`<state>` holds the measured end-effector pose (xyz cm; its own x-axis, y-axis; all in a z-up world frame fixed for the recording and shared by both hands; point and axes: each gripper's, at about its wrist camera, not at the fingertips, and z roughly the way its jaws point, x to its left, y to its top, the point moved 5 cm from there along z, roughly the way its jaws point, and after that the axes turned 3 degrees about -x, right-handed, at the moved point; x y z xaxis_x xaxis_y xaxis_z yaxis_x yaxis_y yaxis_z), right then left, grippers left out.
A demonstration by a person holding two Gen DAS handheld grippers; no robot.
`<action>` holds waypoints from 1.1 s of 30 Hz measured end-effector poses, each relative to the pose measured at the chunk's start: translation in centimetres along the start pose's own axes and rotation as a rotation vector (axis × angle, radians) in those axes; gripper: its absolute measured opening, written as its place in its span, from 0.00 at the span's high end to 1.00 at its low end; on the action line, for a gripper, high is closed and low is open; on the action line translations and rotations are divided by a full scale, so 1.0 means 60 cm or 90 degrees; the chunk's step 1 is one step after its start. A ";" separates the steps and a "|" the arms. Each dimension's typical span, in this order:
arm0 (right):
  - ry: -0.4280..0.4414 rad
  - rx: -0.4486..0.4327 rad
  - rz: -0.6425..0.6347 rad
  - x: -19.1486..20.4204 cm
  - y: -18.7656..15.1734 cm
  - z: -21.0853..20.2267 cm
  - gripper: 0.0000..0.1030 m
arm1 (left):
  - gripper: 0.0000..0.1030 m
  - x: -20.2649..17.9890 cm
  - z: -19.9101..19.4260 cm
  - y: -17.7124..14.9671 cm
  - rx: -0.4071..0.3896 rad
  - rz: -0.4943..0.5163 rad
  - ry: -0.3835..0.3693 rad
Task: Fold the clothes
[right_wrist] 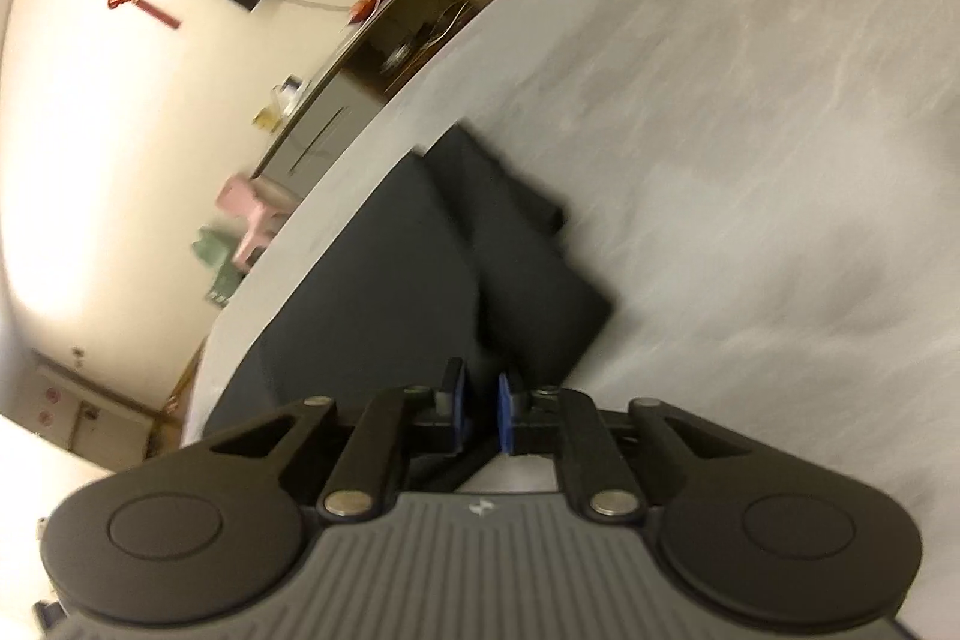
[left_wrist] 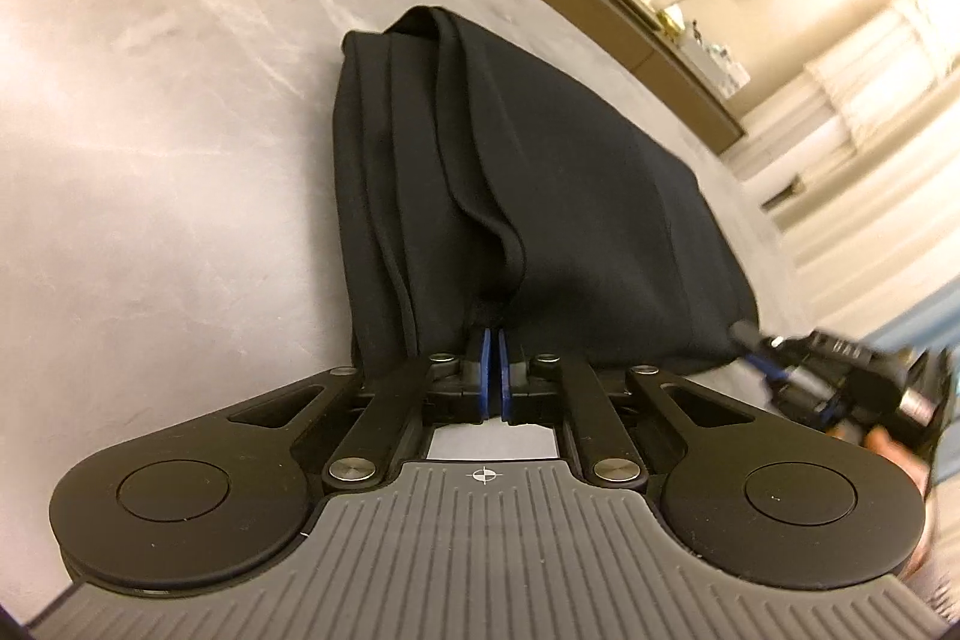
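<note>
A black garment (left_wrist: 528, 172) lies folded in layers on the grey marbled table (left_wrist: 150, 100). My left gripper (left_wrist: 494, 340) is shut on the garment's near edge, and the cloth rises into the blue pads. In the right wrist view the same garment (right_wrist: 384, 280) lies ahead, blurred by motion. My right gripper (right_wrist: 481, 391) stands at the garment's near edge with a narrow gap between its blue pads; cloth appears to run between them. The right gripper also shows in the left wrist view (left_wrist: 780, 358), at the garment's right corner.
The round table's far edge (left_wrist: 600, 58) curves behind the garment. A sideboard (left_wrist: 630, 10) with jars and small items stands along the wall beyond. A pink object (right_wrist: 255, 214) and a green one sit past the table's edge in the right wrist view.
</note>
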<state>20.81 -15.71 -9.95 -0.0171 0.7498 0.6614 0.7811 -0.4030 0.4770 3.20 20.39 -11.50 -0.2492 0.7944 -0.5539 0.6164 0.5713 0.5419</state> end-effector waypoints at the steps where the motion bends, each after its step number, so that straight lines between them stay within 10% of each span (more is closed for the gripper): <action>1: -0.025 -0.018 -0.011 -0.006 0.009 -0.006 0.91 | 1.00 -0.004 -0.004 -0.002 0.002 0.022 0.009; 4: -0.114 -0.091 -0.093 -0.001 0.035 -0.040 0.86 | 0.89 -0.019 -0.042 -0.005 -0.019 0.105 0.039; 8: -0.065 -0.108 -0.231 0.068 0.025 -0.049 0.58 | 0.80 -0.074 -0.100 0.015 -0.103 0.247 0.048; 12: -0.008 -0.048 -0.396 0.142 -0.037 -0.009 0.57 | 0.74 -0.138 -0.053 -0.014 -0.056 0.406 0.020; 16: -0.063 -0.011 -0.485 0.149 -0.084 0.040 0.57 | 0.78 -0.132 0.037 -0.051 -0.002 0.518 0.098; 24: -0.103 -0.043 -0.477 0.176 -0.103 0.079 0.57 | 0.78 -0.107 0.114 0.038 -0.042 0.514 0.190; 33: -0.155 -0.051 -0.400 0.114 -0.022 0.082 0.60 | 0.78 -0.075 0.103 0.067 -0.021 0.440 0.178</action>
<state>22.73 -7.50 -8.91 -0.3039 0.9474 0.1000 0.6205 0.1172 0.7754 11.41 17.83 -10.74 0.0040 0.9951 0.0989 0.6797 -0.0752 0.7296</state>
